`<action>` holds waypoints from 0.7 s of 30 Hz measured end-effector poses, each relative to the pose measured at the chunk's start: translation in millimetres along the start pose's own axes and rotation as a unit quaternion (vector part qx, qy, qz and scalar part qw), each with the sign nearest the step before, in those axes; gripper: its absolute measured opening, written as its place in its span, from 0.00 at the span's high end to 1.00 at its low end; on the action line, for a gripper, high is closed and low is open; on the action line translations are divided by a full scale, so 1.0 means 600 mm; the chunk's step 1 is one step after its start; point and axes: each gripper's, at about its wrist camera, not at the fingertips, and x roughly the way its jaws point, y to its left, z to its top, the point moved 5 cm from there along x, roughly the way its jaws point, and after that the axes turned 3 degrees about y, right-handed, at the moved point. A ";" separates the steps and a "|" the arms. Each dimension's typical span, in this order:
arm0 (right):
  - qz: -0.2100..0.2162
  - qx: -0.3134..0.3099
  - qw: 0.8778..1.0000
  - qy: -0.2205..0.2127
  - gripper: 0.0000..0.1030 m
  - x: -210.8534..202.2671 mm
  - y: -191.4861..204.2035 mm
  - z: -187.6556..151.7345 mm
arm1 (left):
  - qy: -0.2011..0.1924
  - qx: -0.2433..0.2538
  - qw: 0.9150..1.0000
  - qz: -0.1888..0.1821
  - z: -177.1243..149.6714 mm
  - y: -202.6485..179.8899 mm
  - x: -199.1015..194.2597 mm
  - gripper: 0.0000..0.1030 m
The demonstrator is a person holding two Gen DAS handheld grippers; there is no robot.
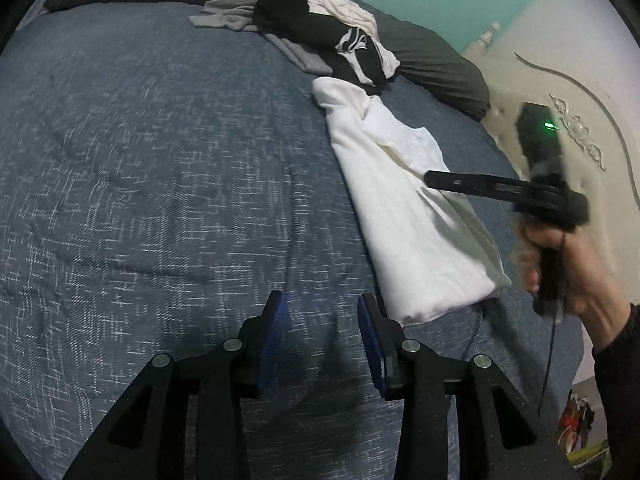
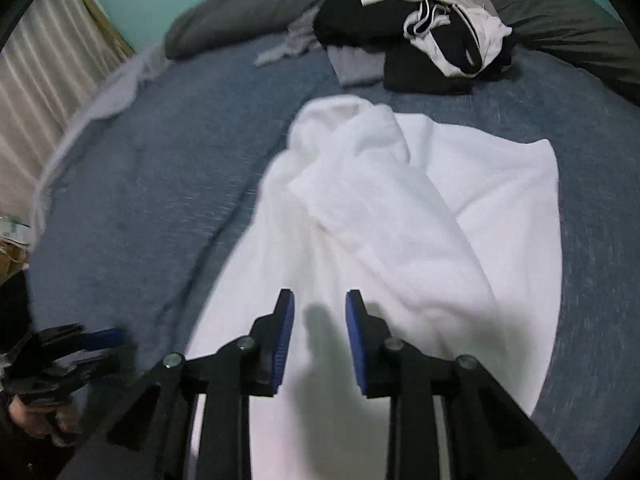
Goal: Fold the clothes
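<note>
Jaws spread wide on the left gripper [image 1: 322, 308], hovering over bare blue bedspread [image 1: 160, 160], gripping nothing. Right gripper [image 2: 320, 304] likewise parted, hanging empty above the near end of the white garment [image 2: 400, 208]. Lying lengthwise toward the bedspread's right edge, partly folded, bunching at its far end. Beyond, sitting heaped by the grey pillows [image 2: 240, 16] at the far edge: black and white clothes pile [image 2: 420, 32].

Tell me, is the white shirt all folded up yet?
Not yet. The white garment lies partly folded on the blue bedspread, long and rumpled with one side lapped over. I cannot tell that it is a shirt.
</note>
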 end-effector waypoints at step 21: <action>-0.106 0.133 0.981 -0.090 0.81 -0.070 -0.204 0.084 | 0.006 -0.006 1.000 -0.018 -0.002 0.021 0.002 0.61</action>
